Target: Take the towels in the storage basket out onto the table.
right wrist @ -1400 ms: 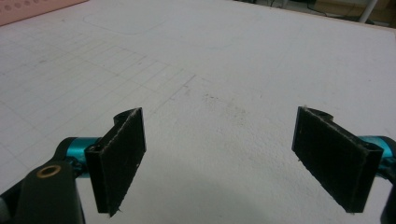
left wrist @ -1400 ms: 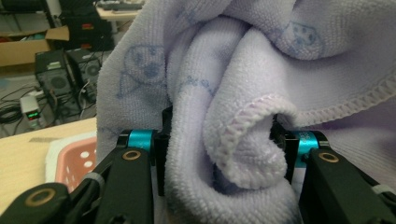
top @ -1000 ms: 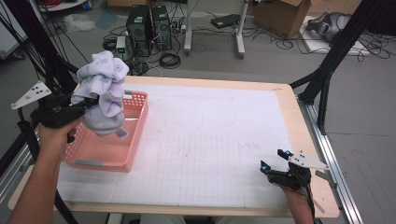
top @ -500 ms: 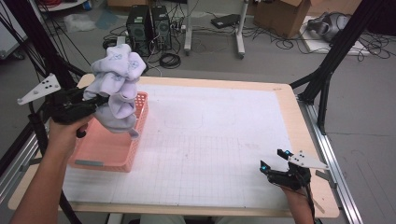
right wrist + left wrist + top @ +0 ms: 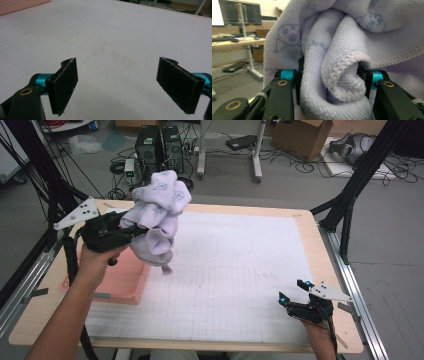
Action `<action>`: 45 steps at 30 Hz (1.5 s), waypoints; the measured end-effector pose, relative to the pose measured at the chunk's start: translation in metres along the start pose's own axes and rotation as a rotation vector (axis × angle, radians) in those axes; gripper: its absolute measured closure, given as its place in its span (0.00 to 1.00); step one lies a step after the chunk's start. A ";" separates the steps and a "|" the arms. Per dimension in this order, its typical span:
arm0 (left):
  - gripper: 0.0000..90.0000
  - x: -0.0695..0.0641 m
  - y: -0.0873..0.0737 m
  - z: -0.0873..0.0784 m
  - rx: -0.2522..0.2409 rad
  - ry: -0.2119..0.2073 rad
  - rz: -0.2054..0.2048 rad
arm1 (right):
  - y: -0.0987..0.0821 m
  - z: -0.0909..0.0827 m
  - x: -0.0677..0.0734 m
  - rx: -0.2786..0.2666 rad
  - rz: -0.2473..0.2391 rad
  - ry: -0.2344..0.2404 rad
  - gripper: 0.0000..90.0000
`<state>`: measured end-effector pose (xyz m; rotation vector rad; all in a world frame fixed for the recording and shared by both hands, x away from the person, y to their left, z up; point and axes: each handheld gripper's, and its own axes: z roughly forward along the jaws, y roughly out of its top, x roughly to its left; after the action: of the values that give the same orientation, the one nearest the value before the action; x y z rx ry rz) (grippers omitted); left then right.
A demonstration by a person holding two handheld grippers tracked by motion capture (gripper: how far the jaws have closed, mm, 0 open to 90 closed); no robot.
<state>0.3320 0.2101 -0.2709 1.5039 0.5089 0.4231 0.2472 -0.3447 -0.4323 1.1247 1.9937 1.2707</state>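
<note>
A bunched pale lilac towel (image 5: pixel 157 215) with faint printed figures hangs in the air above the table's left part, one corner dangling down. My left gripper (image 5: pixel 131 231) is shut on it from the left; up close its jaws squeeze the thick folds of the towel (image 5: pixel 337 62). A pink basket (image 5: pixel 122 281) lies on the table below and left of the towel. My right gripper (image 5: pixel 292 296) rests low near the table's front right corner. Its jaws stand wide open, black pads (image 5: pixel 65 83) on either side of bare mat.
A white gridded mat (image 5: pixel 235 270) covers the wooden table (image 5: pixel 320 250). Black frame posts (image 5: pixel 355 185) stand beside the table on both sides. Behind it, computer towers (image 5: pixel 160 147), cables and cardboard boxes sit on the floor.
My left gripper has carried the towel up and to the right, from over the basket toward the mat. The right gripper has stayed put.
</note>
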 end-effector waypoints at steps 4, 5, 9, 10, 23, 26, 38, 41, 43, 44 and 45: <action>0.61 -0.010 -0.006 0.021 0.024 -0.023 0.006 | 0.000 0.001 0.001 0.000 0.000 0.002 0.18; 0.61 -0.012 -0.007 0.027 0.029 -0.023 0.004 | 0.000 0.001 0.001 0.000 0.000 0.002 0.18; 0.61 -0.019 -0.016 0.050 0.056 -0.009 0.007 | 0.000 0.001 0.001 0.002 -0.001 0.002 0.18; 0.61 -0.021 -0.021 0.063 0.071 -0.001 0.005 | 0.000 0.001 0.001 0.001 0.000 0.002 0.18; 0.61 -0.034 -0.057 0.139 0.167 0.061 -0.016 | -0.001 0.001 -0.001 0.002 0.002 0.004 0.18; 0.61 -0.035 -0.064 0.150 0.182 0.074 -0.024 | -0.001 0.001 -0.002 0.004 0.004 0.004 0.18; 0.55 -0.039 -0.132 0.202 0.378 0.156 -0.104 | -0.003 0.004 -0.004 0.019 0.002 0.008 0.18; 0.48 -0.039 -0.140 0.206 0.411 0.164 -0.134 | -0.004 0.004 -0.005 0.019 0.002 0.006 0.18; 0.44 -0.038 -0.143 0.207 0.424 0.155 -0.158 | -0.004 0.004 -0.006 0.021 0.001 0.005 0.18; 0.40 -0.040 -0.138 0.203 0.394 0.153 -0.169 | -0.004 0.004 -0.005 0.023 0.005 0.005 0.18; 0.36 -0.041 -0.133 0.200 0.375 0.154 -0.162 | -0.004 0.004 -0.006 0.023 0.004 0.004 0.18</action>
<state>0.4043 0.0172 -0.4016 1.7810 0.8617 0.3291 0.2514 -0.3486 -0.4378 1.1377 2.0150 1.2562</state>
